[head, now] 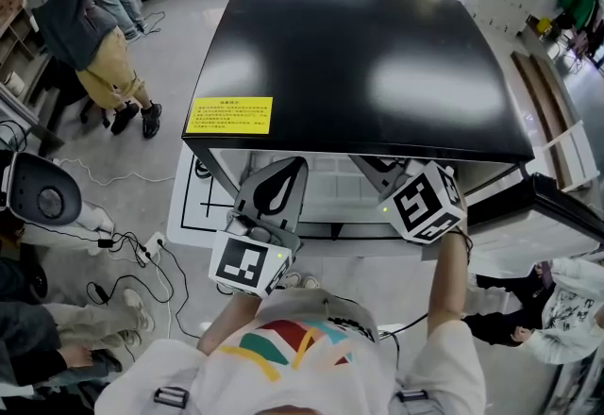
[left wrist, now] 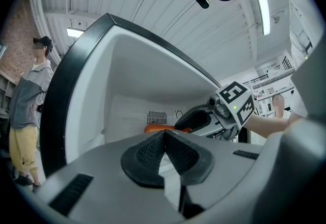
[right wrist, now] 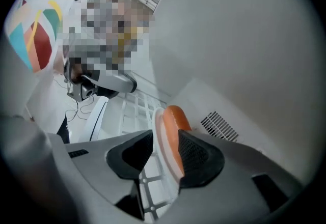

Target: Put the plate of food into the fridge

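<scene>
The fridge (head: 359, 45) has a black top and a white inside, and its front stands open. A white plate (right wrist: 161, 139) with an orange sausage (right wrist: 175, 116) rests on the wire shelf (right wrist: 133, 111) inside. My right gripper (right wrist: 165, 149) reaches into the fridge, and the plate's rim stands between its open jaws; the left pad is clear of it. The left gripper view shows the plate (left wrist: 157, 128) beyond that right gripper (left wrist: 201, 118). My left gripper (left wrist: 164, 136) hangs at the fridge mouth, shut on nothing. In the head view both grippers (head: 283, 173) (head: 376, 170) point under the top.
A vent grille (right wrist: 219, 126) sits low in the fridge's back wall. The open fridge door (head: 557, 206) stands at the right. People (head: 85, 17) stand at the left, and cables (head: 132, 253) lie on the floor. A yellow label (head: 231, 114) is on the fridge top.
</scene>
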A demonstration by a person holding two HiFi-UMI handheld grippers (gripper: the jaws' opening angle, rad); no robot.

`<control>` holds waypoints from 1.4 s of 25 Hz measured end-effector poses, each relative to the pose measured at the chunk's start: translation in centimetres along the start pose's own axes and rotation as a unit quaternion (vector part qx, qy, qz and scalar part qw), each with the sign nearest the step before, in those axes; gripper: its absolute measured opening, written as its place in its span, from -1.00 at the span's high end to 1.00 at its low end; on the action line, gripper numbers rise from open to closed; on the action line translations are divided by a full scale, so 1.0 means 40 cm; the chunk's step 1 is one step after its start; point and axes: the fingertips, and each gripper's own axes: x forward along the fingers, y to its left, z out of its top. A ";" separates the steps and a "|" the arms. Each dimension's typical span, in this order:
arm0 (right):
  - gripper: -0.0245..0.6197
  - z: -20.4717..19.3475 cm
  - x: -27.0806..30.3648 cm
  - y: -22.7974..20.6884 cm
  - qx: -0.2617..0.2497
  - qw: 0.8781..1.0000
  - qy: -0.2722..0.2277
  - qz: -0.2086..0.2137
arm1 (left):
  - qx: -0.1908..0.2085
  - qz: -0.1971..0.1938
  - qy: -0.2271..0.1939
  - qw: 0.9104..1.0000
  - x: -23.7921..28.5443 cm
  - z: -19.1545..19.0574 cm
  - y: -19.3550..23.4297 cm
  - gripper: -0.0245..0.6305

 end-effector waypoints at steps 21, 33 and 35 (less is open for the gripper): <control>0.52 -0.001 -0.003 0.039 0.091 0.991 -0.016 0.096 | -0.007 -0.005 -0.005 1.000 -0.010 0.006 -0.010 0.91; 0.52 0.082 -0.106 -0.032 0.165 0.974 -0.154 0.001 | -0.001 -0.019 -0.008 1.000 -0.011 0.014 -0.036 0.91; 0.52 0.109 -0.140 -0.047 0.183 0.964 -0.190 -0.032 | 0.000 -0.023 -0.010 1.000 -0.011 0.018 -0.042 0.91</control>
